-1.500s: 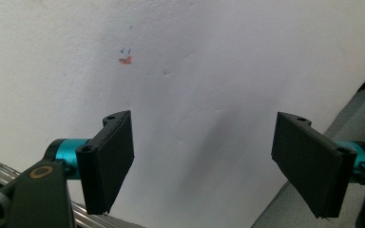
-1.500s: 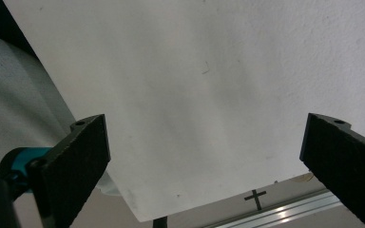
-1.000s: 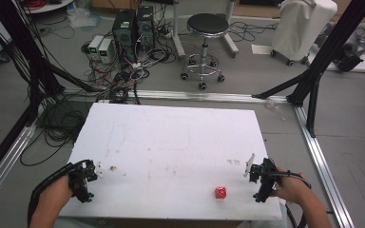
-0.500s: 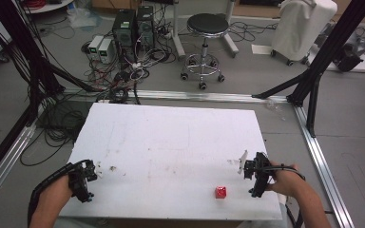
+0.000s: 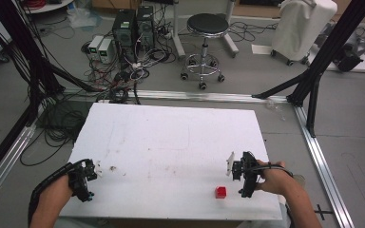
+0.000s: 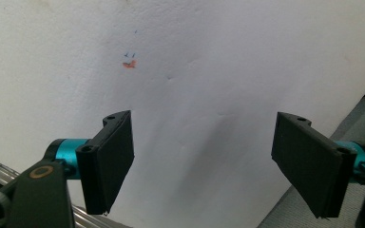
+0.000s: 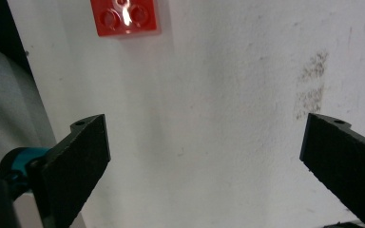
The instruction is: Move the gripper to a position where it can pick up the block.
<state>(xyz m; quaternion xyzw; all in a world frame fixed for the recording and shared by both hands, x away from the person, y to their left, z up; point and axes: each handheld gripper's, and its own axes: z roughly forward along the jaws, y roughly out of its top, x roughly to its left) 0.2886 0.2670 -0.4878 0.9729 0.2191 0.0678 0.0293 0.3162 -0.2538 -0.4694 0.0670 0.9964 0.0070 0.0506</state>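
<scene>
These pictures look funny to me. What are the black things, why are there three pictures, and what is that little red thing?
A person sits at a white table and holds a grabbing tool in each hand. The left gripper and the right gripper each have two black jaws that can pinch things. One picture comes from a camera high above, looking down at the table. The other two come from small cameras riding on the tools, so you see the jaws poking up from the bottom. On the table lies a small red building brick with round studs, close to the right tool. Both tools have their jaws wide apart and hold nothing.
</scene>
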